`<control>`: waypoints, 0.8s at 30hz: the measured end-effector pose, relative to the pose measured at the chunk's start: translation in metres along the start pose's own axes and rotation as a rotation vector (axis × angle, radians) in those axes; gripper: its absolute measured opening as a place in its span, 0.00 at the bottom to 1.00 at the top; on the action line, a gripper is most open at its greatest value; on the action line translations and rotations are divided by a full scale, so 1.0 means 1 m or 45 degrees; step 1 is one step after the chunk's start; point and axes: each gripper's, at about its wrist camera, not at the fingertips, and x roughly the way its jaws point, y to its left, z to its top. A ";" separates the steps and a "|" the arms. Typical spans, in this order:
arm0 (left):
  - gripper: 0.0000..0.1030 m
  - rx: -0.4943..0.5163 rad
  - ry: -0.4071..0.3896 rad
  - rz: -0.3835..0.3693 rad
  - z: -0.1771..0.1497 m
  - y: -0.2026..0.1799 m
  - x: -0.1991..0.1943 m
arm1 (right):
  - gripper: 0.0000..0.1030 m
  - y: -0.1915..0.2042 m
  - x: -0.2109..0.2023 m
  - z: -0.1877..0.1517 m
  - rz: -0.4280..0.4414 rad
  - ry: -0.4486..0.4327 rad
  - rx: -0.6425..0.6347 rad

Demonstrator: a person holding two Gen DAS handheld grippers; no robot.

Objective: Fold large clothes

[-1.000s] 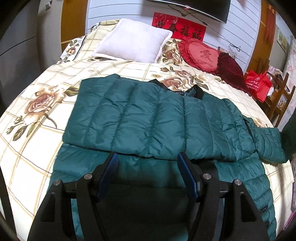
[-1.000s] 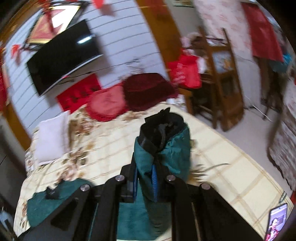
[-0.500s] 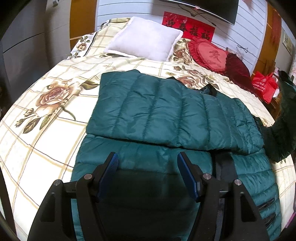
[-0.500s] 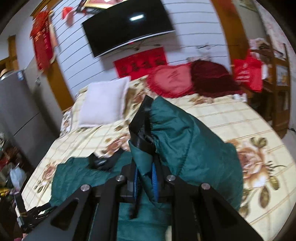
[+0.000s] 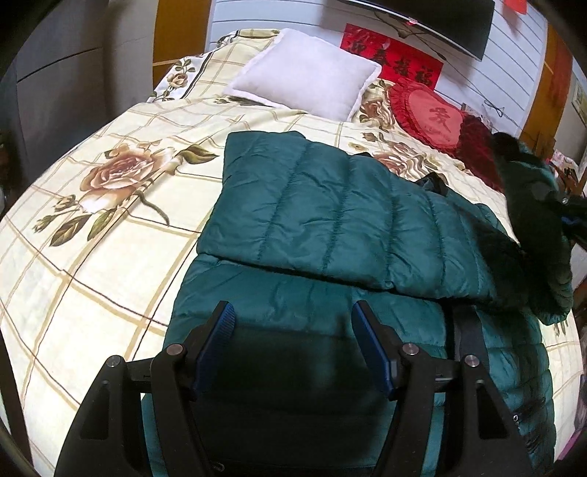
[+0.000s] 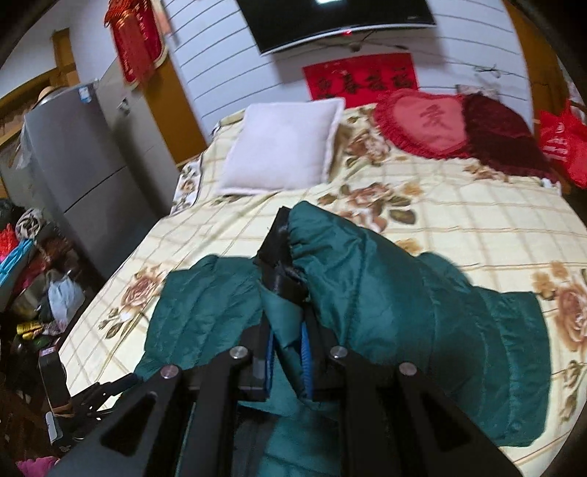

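A dark green quilted puffer jacket (image 5: 330, 220) lies on the floral bedspread (image 5: 110, 227), one sleeve folded flat across its body. My left gripper (image 5: 293, 319) is open and empty, hovering over the jacket's near part. My right gripper (image 6: 286, 330) is shut on the jacket's other sleeve (image 6: 367, 279) near its black cuff (image 6: 279, 253) and holds it raised above the jacket. That raised sleeve also shows at the right edge of the left wrist view (image 5: 532, 205).
A white pillow (image 5: 304, 73), a red heart cushion (image 5: 433, 113) and a dark red cushion (image 6: 495, 135) lie at the head of the bed. A grey fridge (image 6: 73, 176) and floor clutter (image 6: 33, 279) stand left of the bed. A TV (image 6: 337, 18) hangs on the wall.
My right gripper has swung the held sleeve from the bed's right side toward the left, over the jacket. My left gripper has shifted a little to the left, staying open.
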 end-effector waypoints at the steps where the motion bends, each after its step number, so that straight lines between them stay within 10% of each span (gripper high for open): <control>1: 0.74 -0.008 0.002 -0.003 0.000 0.001 0.001 | 0.12 0.005 0.005 -0.001 0.010 0.010 -0.004; 15: 0.74 -0.022 0.020 -0.011 -0.002 0.002 0.009 | 0.13 0.055 0.078 -0.028 0.126 0.206 -0.070; 19: 0.74 -0.048 0.024 -0.034 -0.002 0.004 0.008 | 0.51 0.056 0.098 -0.036 0.219 0.313 -0.008; 24: 0.74 -0.093 0.038 -0.117 0.004 0.006 0.002 | 0.56 0.061 0.075 -0.034 0.244 0.305 -0.039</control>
